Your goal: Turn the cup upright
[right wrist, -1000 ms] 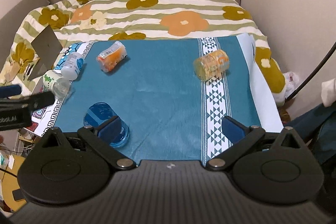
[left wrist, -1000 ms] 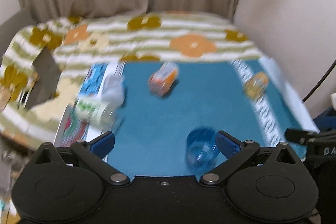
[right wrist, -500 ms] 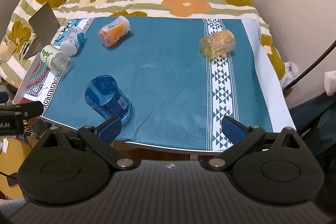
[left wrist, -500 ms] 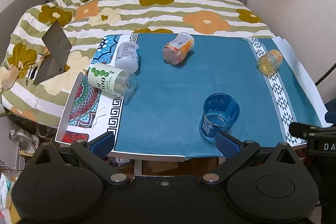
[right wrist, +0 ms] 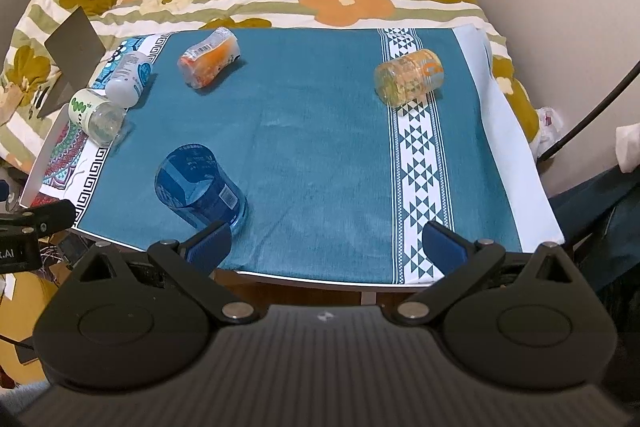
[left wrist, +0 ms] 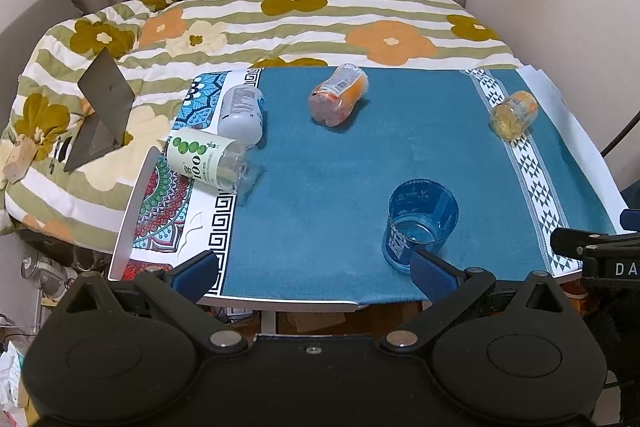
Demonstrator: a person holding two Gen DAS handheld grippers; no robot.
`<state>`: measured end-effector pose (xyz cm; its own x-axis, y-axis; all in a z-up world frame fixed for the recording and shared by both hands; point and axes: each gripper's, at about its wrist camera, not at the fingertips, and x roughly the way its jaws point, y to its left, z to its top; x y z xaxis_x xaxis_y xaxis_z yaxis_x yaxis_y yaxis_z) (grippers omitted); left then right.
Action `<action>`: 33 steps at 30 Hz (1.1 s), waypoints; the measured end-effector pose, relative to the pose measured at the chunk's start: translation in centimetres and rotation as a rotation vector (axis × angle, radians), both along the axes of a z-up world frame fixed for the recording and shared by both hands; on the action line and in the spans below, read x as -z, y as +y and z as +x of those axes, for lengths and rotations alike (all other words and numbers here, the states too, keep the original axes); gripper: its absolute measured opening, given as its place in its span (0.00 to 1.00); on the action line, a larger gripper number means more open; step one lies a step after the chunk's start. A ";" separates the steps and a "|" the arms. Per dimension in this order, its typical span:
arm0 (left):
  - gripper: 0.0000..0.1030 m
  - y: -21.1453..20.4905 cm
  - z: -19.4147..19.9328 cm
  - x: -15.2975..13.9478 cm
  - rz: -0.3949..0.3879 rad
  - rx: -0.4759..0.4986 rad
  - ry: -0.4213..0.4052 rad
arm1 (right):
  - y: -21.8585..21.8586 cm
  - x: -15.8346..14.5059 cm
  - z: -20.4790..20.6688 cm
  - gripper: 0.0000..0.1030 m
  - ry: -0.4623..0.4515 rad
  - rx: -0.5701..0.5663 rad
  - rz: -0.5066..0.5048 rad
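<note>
A clear blue cup (left wrist: 420,223) stands upright, mouth up, on the teal cloth near the table's front edge; it also shows in the right wrist view (right wrist: 198,187). My left gripper (left wrist: 314,277) is open and empty, held back off the front edge, its right finger just in front of the cup. My right gripper (right wrist: 328,247) is open and empty, also behind the front edge, with the cup just beyond its left finger.
Lying on their sides are an orange cup (left wrist: 340,95), a yellow cup (left wrist: 514,115), a white cup (left wrist: 242,113) and a green-print cup (left wrist: 212,161). The table (left wrist: 128,227) abuts a flowered bed (left wrist: 280,23). A wall is on the right.
Both grippers have drawn back and risen from the table. The blue cup, close between the left fingers a second ago, now stands free on the cloth.
</note>
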<state>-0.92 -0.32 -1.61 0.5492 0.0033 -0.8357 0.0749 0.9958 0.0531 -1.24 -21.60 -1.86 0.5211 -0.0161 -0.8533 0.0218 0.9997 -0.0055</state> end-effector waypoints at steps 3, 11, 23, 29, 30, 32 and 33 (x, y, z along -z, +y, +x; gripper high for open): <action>1.00 0.0 0.1 0.0 0.001 0.001 -0.002 | 0.0 0.0 0.0 1.00 0.000 0.001 -0.001; 1.00 -0.3 -0.1 -0.1 0.008 0.008 -0.009 | -0.1 -0.1 0.0 1.00 0.001 0.004 0.000; 1.00 -0.7 -0.2 -0.1 0.011 0.009 -0.013 | -0.4 -0.1 -0.1 1.00 -0.004 0.007 -0.001; 1.00 -0.7 -0.2 -0.2 0.013 0.010 -0.011 | -0.6 -0.2 -0.1 1.00 -0.004 0.011 0.000; 1.00 -0.7 -0.2 -0.2 0.015 0.008 -0.011 | -0.7 -0.2 -0.2 1.00 -0.005 0.013 0.000; 1.00 -0.6 -0.3 -0.3 0.015 0.009 -0.013 | -0.8 -0.3 -0.2 1.00 -0.006 0.014 0.001; 1.00 -0.6 -0.4 -0.3 0.015 0.008 -0.015 | -0.8 -0.2 -0.2 1.00 -0.006 0.013 0.001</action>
